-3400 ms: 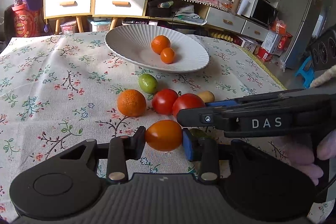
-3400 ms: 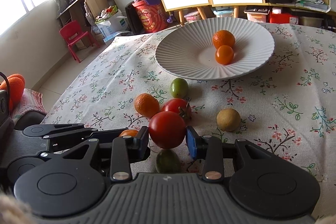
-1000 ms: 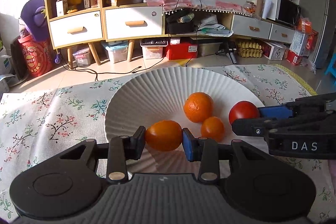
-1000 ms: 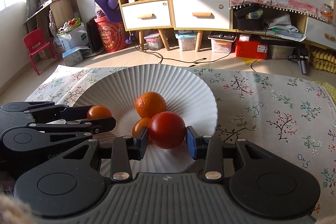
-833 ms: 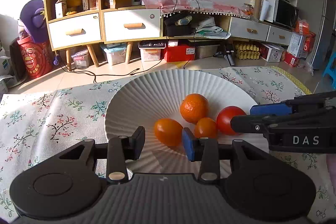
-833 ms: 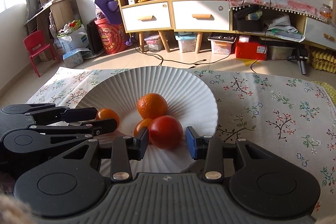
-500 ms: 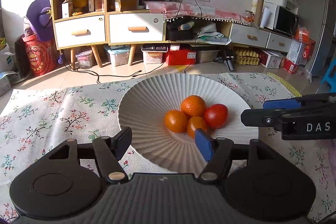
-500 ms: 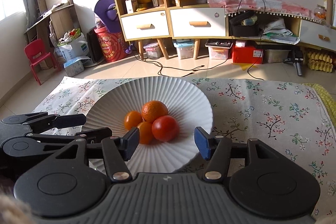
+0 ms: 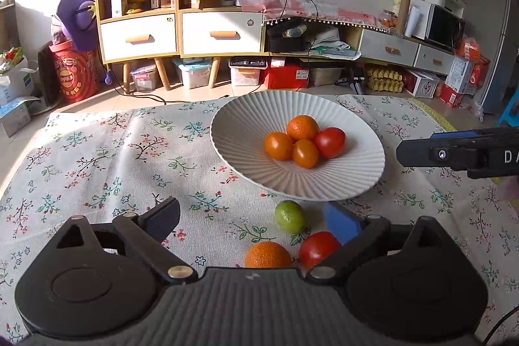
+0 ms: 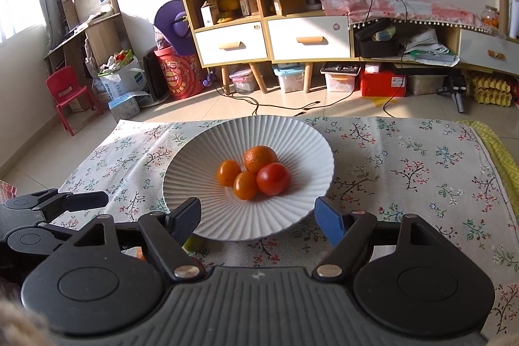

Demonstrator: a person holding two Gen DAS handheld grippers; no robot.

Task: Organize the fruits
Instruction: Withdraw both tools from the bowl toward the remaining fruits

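A white ribbed plate (image 9: 324, 184) (image 10: 285, 216) on the floral tablecloth holds a mandarin (image 9: 302, 127), two orange tomatoes (image 9: 278, 145) (image 9: 305, 153) and a red tomato (image 9: 329, 142) (image 10: 273, 178). On the cloth in front of the plate lie a green lime (image 9: 289, 216), an orange (image 9: 268, 254) and a red tomato (image 9: 318, 248). My left gripper (image 9: 253, 219) is open and empty above these loose fruits. My right gripper (image 10: 258, 218) is open and empty over the plate's near rim; it also shows in the left wrist view (image 9: 454, 153).
The floral tablecloth (image 9: 113, 158) covers the table. Its far edge drops to the floor, where cabinets (image 9: 181, 31), storage boxes and a red child's chair (image 10: 68, 93) stand. The left gripper shows at the left of the right wrist view (image 10: 55, 209).
Both grippers let go of their fruit in the plate, opened wide and pulled back toward me. The orange tomato and red tomato now lie in the plate.
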